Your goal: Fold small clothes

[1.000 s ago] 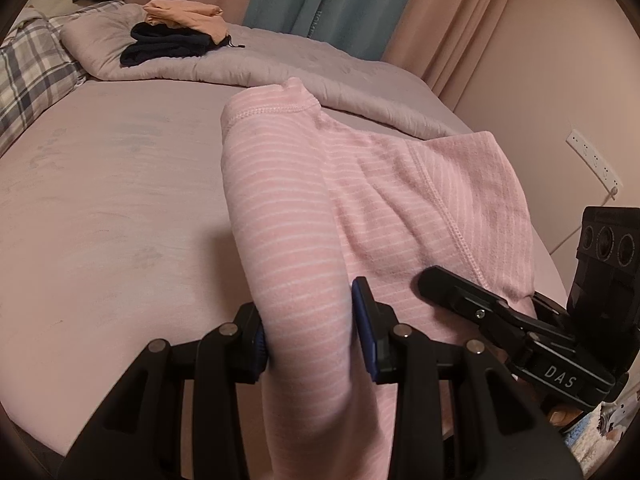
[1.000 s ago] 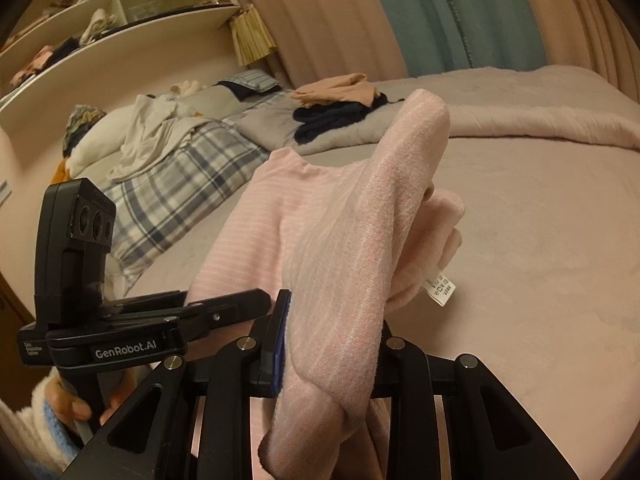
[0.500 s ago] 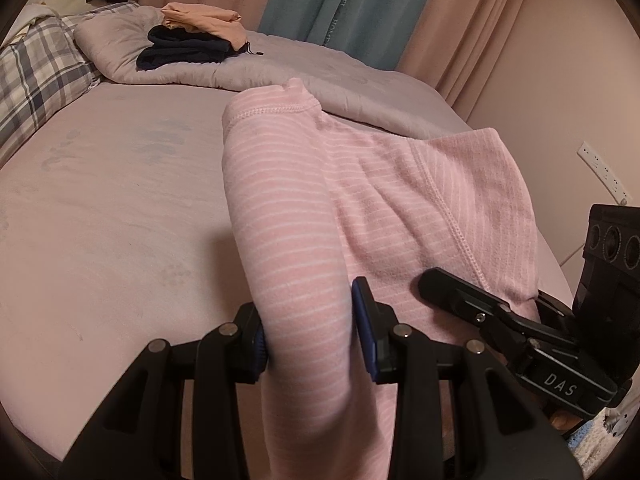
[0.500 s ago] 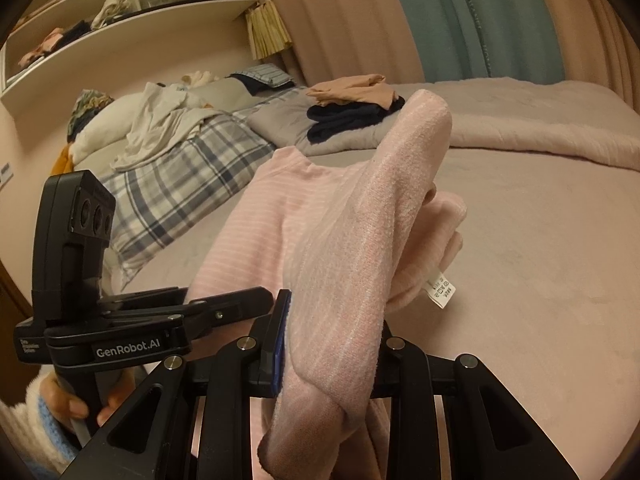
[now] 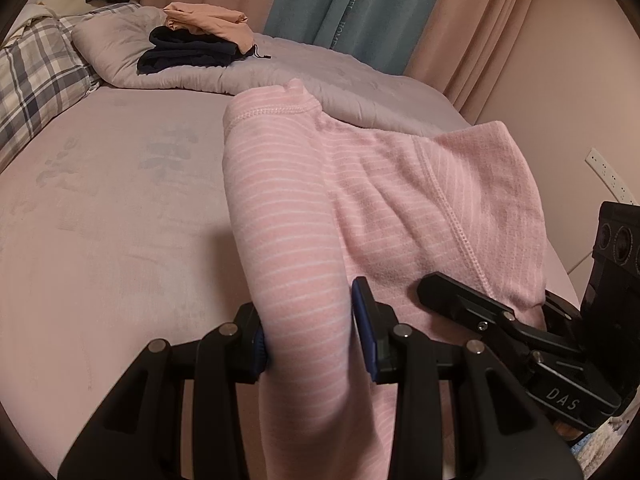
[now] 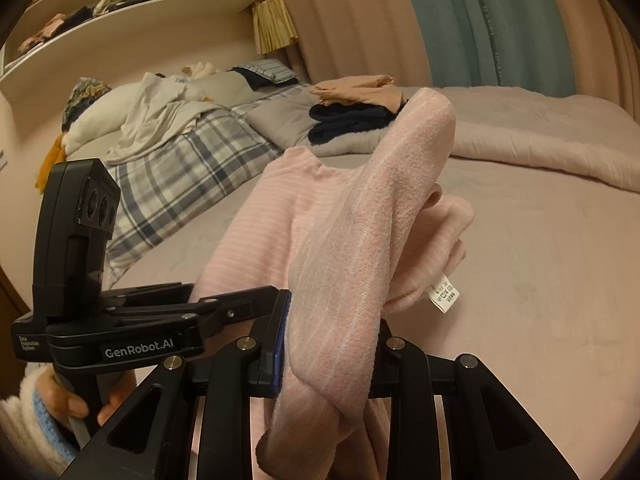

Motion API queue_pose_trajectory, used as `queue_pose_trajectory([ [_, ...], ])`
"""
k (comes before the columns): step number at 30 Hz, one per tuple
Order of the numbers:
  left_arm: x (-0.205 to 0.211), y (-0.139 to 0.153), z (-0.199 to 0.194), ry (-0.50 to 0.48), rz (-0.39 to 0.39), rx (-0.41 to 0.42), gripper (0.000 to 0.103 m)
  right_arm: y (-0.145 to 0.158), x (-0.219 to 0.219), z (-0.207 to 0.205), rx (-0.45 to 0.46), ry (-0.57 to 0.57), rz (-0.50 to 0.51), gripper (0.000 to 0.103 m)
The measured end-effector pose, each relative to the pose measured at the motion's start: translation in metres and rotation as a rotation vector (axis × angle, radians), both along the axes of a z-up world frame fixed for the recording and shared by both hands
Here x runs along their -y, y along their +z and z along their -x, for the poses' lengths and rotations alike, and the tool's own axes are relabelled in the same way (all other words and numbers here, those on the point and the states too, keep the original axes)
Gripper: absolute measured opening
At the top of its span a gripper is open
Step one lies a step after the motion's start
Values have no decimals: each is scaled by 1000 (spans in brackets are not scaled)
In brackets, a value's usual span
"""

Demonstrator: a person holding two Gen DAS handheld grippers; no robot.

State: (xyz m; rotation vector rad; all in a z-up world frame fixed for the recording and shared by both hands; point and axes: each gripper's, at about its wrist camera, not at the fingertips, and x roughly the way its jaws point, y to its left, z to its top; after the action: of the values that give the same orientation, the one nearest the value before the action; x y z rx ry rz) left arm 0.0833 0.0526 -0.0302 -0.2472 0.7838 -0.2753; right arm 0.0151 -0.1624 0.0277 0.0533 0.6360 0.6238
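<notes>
A pink striped garment point(image 5: 304, 208) hangs between both grippers above the bed. My left gripper point(image 5: 308, 340) is shut on one bunched edge of it. My right gripper point(image 6: 328, 344) is shut on the other edge of the pink striped garment point(image 6: 360, 216), which drapes over the jaws; a white care label point(image 6: 443, 296) dangles from it. Each gripper shows in the other's view, the right gripper point(image 5: 520, 336) at lower right and the left gripper point(image 6: 120, 328) at lower left.
The mauve bed sheet point(image 5: 104, 216) spreads below. A folded stack of dark and peach clothes point(image 5: 200, 44) lies on a grey quilt point(image 5: 320, 80) at the back. A plaid pillow point(image 6: 176, 176), loose white laundry and a wall shelf point(image 6: 132, 12) are at left.
Both grippers keep their hold on the garment. They have moved forward over the bed, so the folded stack and pillows appear nearer and shifted right.
</notes>
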Motion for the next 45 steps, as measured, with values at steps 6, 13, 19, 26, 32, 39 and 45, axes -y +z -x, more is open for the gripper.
queue_pose_trajectory([
  [6, -2, -4, -22, -3, -10, -5, 35, -3, -2, -17, 1, -7, 8, 30],
  [13, -5, -9, -52, -13, -9, -8, 35, -5, -3, -41, -7, -22, -3, 30],
  [19, -5, -14, -74, -16, -15, -15, 35, -9, -5, -59, -12, -28, -1, 30],
  [26, -9, -18, -95, -23, -4, -25, 35, -12, -7, -71, -12, -44, -1, 30],
  [32, -6, -19, -104, -23, -18, -28, 35, -14, -10, -78, -17, -52, -5, 30],
  [39, -6, -22, -117, -21, -19, -40, 35, -16, -13, -85, -28, -66, -11, 30],
  [45, -4, -26, -128, -22, -14, -59, 35, -20, -13, -93, -39, -78, -13, 30],
])
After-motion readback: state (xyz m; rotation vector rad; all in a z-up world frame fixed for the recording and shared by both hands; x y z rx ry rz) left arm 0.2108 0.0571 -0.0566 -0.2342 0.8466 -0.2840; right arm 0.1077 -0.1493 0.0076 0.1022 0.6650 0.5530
